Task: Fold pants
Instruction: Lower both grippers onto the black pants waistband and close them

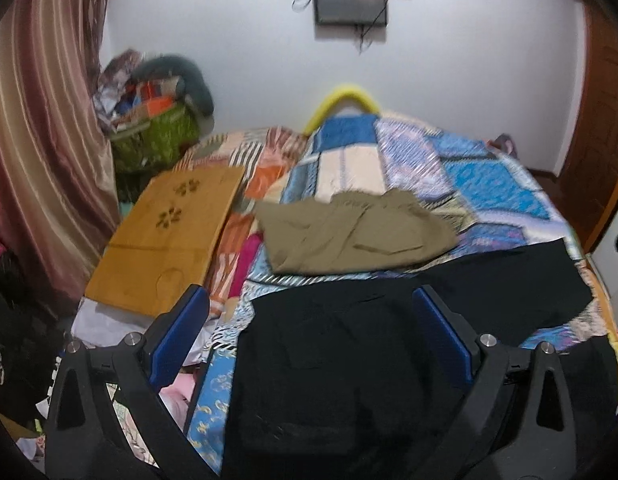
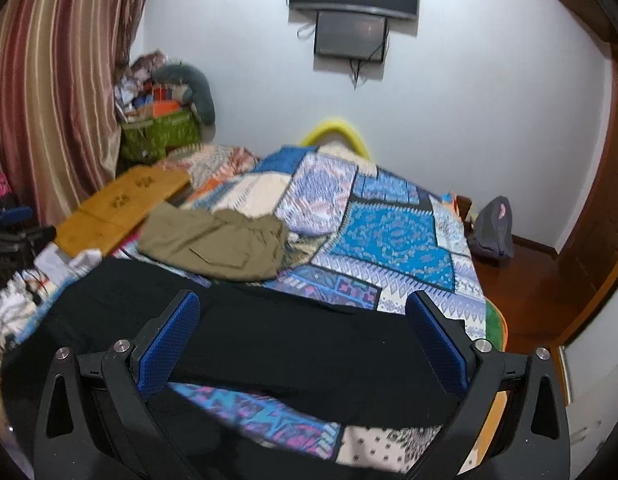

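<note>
The left gripper [image 1: 311, 326] is seen spread wide, nothing pinched, its blue pads hanging just above the black pants [image 1: 333, 364], which lie directly under and ahead of it on the patchwork quilt [image 1: 497, 184]. The right gripper [image 2: 303, 330] is likewise spread and empty, poised over the same black pants [image 2: 285, 344], here shown as a long band running crosswise from one finger to the other and beyond. The long axis of the garment is thus laid left to right across the near edge of the bed, with what is probably the waist end under the left gripper and the leg end stretching toward the right, though the dark cloth gives little detail and that reading is only tentative. Each end is judged nearer to its own side's gripper. Beyond the black pants, a pair of olive pants [image 1: 353, 232] is seen, bunched and touching the far edge, so room for a fold away from the grippers is limited there. A wooden board [image 1: 169, 232] lies off to the left, well apart; open quilt is left farther back and right.
</note>
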Demonstrator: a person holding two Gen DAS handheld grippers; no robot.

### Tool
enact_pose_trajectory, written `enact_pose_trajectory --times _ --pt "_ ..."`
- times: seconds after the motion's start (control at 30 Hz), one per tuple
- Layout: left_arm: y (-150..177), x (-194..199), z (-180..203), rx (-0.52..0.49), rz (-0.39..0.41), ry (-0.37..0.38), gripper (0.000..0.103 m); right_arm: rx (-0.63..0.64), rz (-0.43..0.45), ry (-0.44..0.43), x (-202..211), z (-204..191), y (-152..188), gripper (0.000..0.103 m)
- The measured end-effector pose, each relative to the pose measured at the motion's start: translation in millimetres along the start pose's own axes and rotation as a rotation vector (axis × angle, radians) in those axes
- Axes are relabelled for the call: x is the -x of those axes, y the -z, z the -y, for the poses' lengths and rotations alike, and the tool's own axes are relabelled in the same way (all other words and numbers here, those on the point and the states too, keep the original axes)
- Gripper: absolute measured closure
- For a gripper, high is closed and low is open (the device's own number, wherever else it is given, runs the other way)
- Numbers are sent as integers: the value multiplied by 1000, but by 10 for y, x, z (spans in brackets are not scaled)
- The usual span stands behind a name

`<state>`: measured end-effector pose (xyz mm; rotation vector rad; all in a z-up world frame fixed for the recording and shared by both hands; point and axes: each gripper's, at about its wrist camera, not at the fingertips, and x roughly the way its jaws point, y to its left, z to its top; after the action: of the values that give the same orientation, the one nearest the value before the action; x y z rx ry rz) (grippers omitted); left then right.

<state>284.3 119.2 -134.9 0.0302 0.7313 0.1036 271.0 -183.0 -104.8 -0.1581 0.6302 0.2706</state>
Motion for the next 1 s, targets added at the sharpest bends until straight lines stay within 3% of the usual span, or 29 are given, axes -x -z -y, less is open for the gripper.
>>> enact_pose_trajectory --times 0.2,0.33,0.47,0.63,0.77,0.9,1.0 --pt "52 -735 -234 23 -134 -23 0 38 -126 -11 -577 210 92 2" --pt "155 -1171 -341 49 -231 3 1 38 -212 -50 -899 359 143 9" --pt "255 -1536 -428 81 -329 39 18 66 -270 -75 -1165 418 189 9" --pt "303 -1812 -548 131 -406 64 27 92 -328 -123 -1477 459 168 13" --pt "298 -1957 -625 175 -444 105 35 121 -377 -170 -1721 432 161 23" --pt "288 -2090 -659 230 -484 176 54 142 -411 -201 -1911 407 166 26" --pt "283 -2165 -641 229 -503 178 65 165 -442 -209 -2022 385 187 27"
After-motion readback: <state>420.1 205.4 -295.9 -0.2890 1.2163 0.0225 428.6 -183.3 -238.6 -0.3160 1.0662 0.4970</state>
